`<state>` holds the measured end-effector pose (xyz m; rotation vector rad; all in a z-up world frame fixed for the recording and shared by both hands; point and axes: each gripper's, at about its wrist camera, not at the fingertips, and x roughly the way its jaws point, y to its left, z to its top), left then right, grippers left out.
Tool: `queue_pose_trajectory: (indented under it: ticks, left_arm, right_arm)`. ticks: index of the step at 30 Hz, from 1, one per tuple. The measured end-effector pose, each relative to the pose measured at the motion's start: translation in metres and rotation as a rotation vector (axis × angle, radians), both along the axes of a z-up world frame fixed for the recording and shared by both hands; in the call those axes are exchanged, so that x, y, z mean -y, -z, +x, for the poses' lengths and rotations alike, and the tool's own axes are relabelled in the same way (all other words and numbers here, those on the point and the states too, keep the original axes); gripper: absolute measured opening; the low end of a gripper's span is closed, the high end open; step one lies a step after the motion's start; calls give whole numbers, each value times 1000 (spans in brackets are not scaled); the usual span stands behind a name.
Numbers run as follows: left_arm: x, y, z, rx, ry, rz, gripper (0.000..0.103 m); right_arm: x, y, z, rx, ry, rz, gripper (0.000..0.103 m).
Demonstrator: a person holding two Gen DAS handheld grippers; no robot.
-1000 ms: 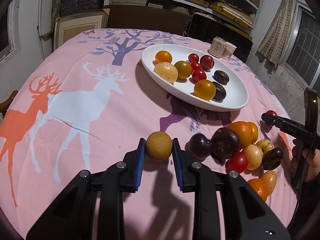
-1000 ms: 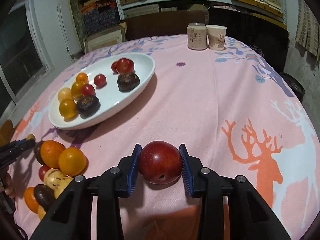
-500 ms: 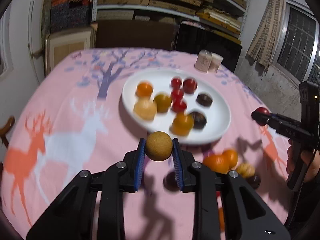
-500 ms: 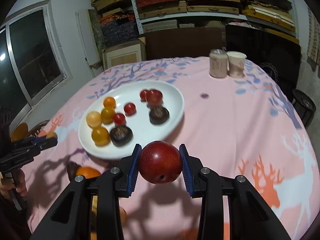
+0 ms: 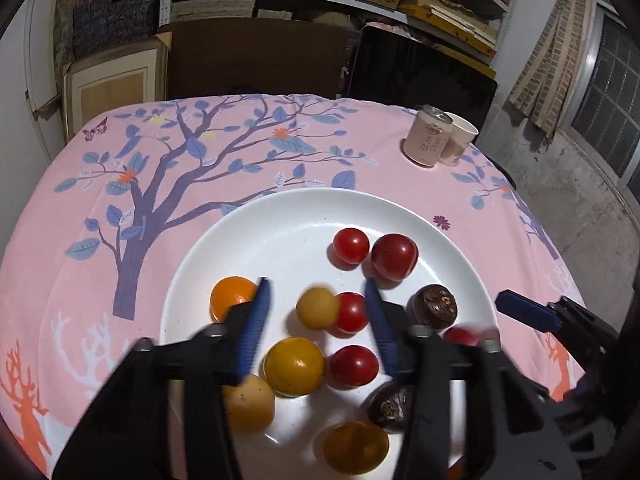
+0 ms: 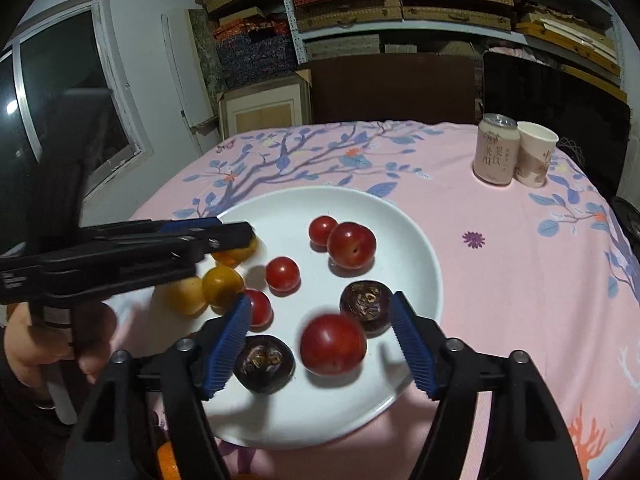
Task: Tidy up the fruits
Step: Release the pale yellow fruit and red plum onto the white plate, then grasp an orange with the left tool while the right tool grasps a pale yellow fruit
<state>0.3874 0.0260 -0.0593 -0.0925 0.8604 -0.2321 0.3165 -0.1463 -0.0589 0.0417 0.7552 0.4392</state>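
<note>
A white oval plate [image 5: 280, 224] [image 6: 416, 248] holds several red, yellow, orange and dark brown fruits. My left gripper [image 5: 316, 304] hovers open over the plate; a tan round fruit [image 5: 318, 307] sits blurred between its spread fingers, free of both pads. My right gripper [image 6: 320, 320] is open over the plate's near side; a red plum [image 6: 333, 345] lies blurred between its fingers, free of the pads. The left gripper also shows in the right wrist view [image 6: 240, 234], and the right gripper's blue tip shows in the left wrist view [image 5: 524, 312].
A pink can [image 6: 495, 148] and a paper cup [image 6: 534, 154] stand at the table's far right. An orange fruit [image 6: 168, 460] lies off the plate near my right gripper. A dark chair and shelves stand behind the pink tablecloth [image 5: 200, 168].
Both grippers moved from above the table to over the plate and opened. The tan fruit left the left gripper and the red plum left the right gripper.
</note>
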Motion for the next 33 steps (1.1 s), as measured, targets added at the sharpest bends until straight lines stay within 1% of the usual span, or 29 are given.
queue_pose_trajectory:
  ticks: [3,5,7,8,9,10,12,14,16,18,20,22,25,26,27,28,29,31,33]
  left_arm:
    - [-7,-4,-13,11,1,-18,58]
    - [-13,-8,-30,21,-2,-27,58]
    - [-17,-12,-55,23,13,-36,58]
    - [-18,-12,-71,25,29,-32,58]
    - [-18,-12,-87,28,42,-17,61]
    - [-18,-12,-103,34,50,0,67]
    - [-15,-9,-140,52,81,29,71]
    - [-11,-6,-175,54,122,49,71]
    - [-7,-1,-211,51,166,59,71]
    - [-3,3,-242,63,211,70,71]
    - [4,11,-265,74,240,101,71]
    - [14,23,-273,64,251,142,71]
    - [27,37,-271,11,257,143,70]
    - [33,41,-270,1,266,155,70]
    - [40,46,-270,-5,279,183,64]
    - [46,51,-271,-4,286,215,50]
    - [51,55,-272,-3,296,226,44]
    - [52,55,-274,23,284,235,43]
    - [48,52,-277,34,273,206,43]
  right_arm:
    - [4,-8,-13,18,0,6,72]
    - [11,-14,-26,17,-1,29,72]
    - [16,-18,-42,28,-11,32,72]
    - [18,-20,-53,35,-15,27,73]
    - [21,-20,-63,38,-17,21,74]
    - [25,-19,-72,41,-15,19,75]
    - [35,-15,-92,50,0,39,83]
    - [46,-7,-109,46,26,65,88]
    - [54,1,-120,29,40,88,90]
    - [60,9,-131,14,61,76,93]
    - [63,15,-139,3,78,64,94]
    - [65,19,-146,-10,82,65,95]
    - [65,23,-156,-19,82,70,95]
    - [66,23,-160,-14,82,63,95]
    - [66,23,-163,-8,84,54,95]
    - [67,22,-167,0,88,46,95]
    - [69,20,-171,8,91,41,95]
    - [72,19,-179,17,89,31,95]
    - [70,19,-186,14,52,30,95]
